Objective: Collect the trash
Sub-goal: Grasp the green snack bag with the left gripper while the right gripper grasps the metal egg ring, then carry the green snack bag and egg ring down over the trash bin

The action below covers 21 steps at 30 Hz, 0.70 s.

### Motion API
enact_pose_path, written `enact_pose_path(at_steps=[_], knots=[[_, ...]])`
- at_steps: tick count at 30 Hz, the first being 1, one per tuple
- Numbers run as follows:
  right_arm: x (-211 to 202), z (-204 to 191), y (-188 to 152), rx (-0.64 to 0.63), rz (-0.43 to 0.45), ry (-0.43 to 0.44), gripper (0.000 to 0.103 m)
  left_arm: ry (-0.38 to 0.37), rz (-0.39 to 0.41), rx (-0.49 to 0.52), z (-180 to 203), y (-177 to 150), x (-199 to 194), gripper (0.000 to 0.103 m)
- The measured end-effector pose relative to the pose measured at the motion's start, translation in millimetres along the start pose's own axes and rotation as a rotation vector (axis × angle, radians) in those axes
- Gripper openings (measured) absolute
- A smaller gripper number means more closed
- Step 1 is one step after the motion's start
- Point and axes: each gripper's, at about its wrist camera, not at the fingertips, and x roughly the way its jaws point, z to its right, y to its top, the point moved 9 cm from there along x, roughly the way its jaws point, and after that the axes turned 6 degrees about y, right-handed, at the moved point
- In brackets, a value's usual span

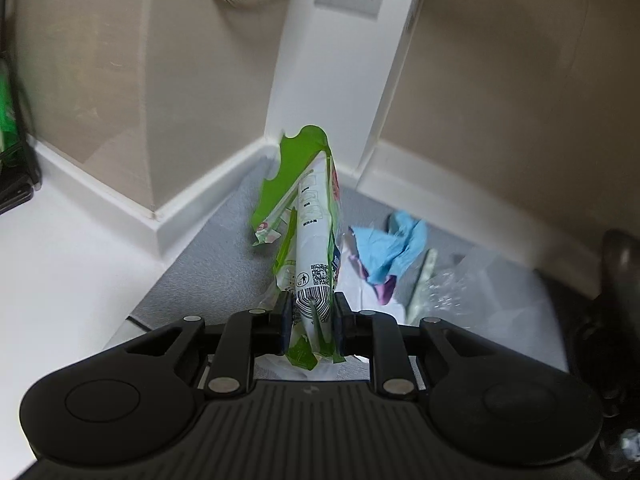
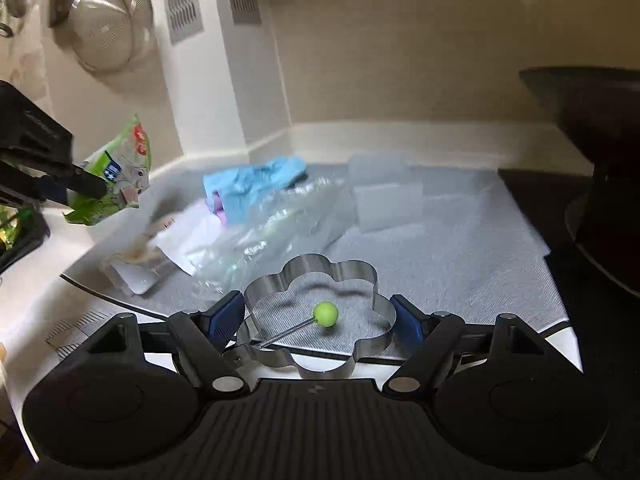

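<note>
A mat [image 2: 460,240] is lying on the desk [image 2: 36,304] against the corner walls. Crumpled wrappers [image 2: 256,188] and clear plastic [image 2: 280,232] are sitting on its left half. A metal ring mould [image 2: 316,320] is resting at its near edge. A strainer [image 2: 110,24] is hanging on the wall, above left.

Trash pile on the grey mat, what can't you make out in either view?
- Clear plastic wrap, right wrist view: motion blur hides its outline.
- Purple scrap, left wrist view: mostly hidden under the blue crumpled paper.
- Green wrapper print: too small to read.
- No bin in either view.
</note>
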Motion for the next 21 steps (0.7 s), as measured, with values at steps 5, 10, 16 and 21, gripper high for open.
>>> enact_pose_path(at_steps=[5, 10, 16, 21], knots=[[-27.5, -7.7, 5.5, -0.017, 0.046, 0.028, 0.081, 0.010, 0.041, 0.004, -11.7, -17.9, -40.7, 0.022], [-64.2, -13.3, 8.5, -0.025, 0.096, 0.061, 0.081, 0.031, 0.059, 0.011, -24.7, -56.8, -83.9, 0.022], [-109.8, -25.6, 4.7, -0.030, 0.127, 0.126, 0.081, 0.043, 0.055, 0.023, -43.4, -113.8, -130.0, 0.022], [-153.0, -49.3, -7.7, -0.060, 0.138, 0.205, 0.081, 0.051, 0.062, 0.010, -61.2, -159.9, -166.1, 0.022]])
